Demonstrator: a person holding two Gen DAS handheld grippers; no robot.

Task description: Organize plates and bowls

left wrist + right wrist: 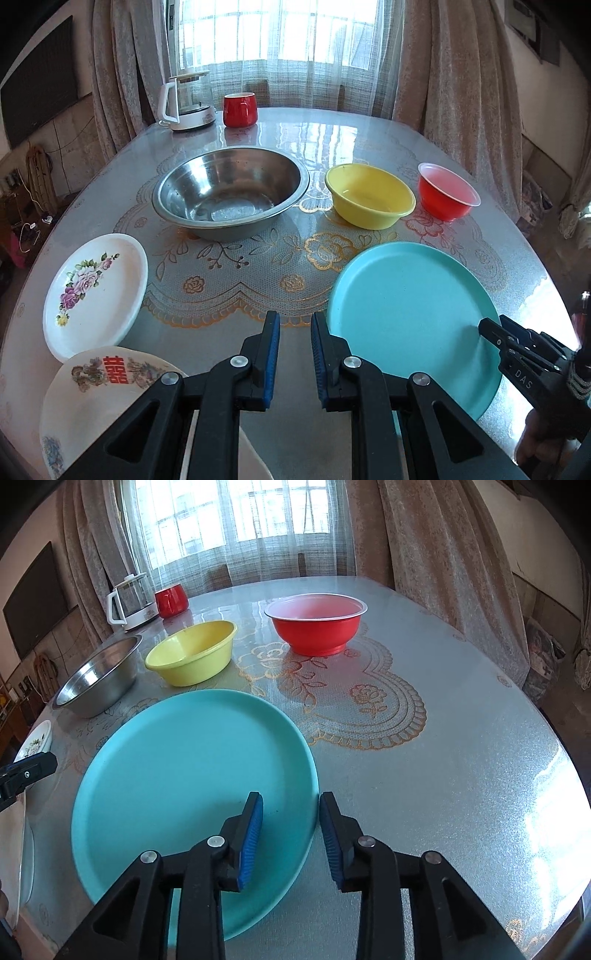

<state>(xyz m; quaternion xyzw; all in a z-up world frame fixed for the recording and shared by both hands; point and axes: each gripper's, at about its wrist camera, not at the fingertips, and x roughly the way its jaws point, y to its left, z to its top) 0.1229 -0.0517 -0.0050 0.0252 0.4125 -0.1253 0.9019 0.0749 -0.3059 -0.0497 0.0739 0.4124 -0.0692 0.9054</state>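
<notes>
The right gripper (291,805) is standing a little open over the near right rim of the teal plate (192,775), one finger above the plate's inside and the other just outside the rim; the pads are not pressing on it, and the plate is lying flat on the table (443,775). The left gripper (295,325) is hanging above the table with only a narrow gap between its pads and nothing in them.

Below and to the left of it, the dragon plate (107,387) (the one with the red characters) is lying at the near edge, overlapping the rim of the flower plate (96,291). Beyond the plates three bowls are sitting in a row, apart from one another: the steel bowl (231,192), the yellow bowl (369,195) and the red bowl (447,192). At the far side a kettle (184,103) and a mug (239,109) are standing side by side.
</notes>
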